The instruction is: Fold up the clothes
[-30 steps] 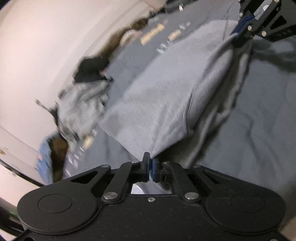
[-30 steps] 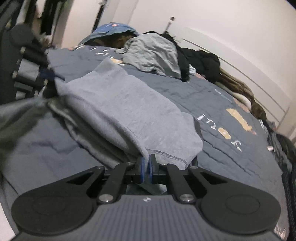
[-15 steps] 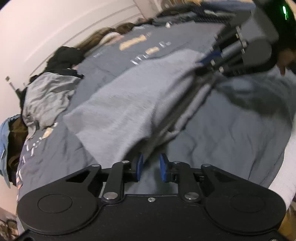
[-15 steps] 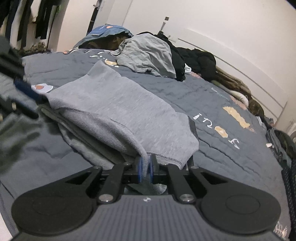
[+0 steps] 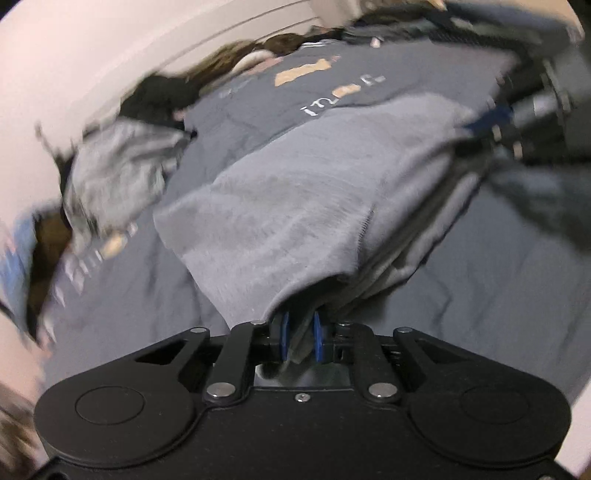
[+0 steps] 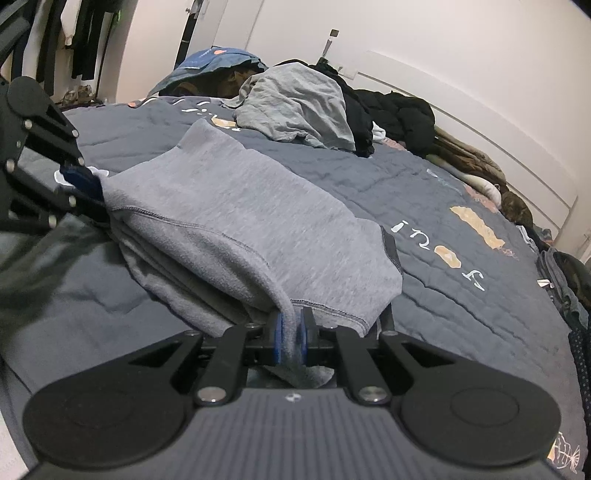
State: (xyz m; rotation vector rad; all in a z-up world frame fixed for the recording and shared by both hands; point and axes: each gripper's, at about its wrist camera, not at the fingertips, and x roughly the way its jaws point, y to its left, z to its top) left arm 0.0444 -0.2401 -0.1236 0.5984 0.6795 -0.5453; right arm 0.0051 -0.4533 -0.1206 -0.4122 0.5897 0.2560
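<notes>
Gripping the folded grey fleece sweater [image 6: 236,206] at opposite ends, left claw [image 5: 300,341] and right claw [image 6: 291,338] both clamp cloth; we judge several folds made, crumpled clothes [image 6: 299,107] awaiting near the bed's [image 6: 461,280] far edge.

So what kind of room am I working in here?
Most likely a bedroom. The grey fleece garment lies on a bed with a dark quilted cover, a pile of unfolded clothes sits near the wall, and dark garments hang at the far left.
</notes>
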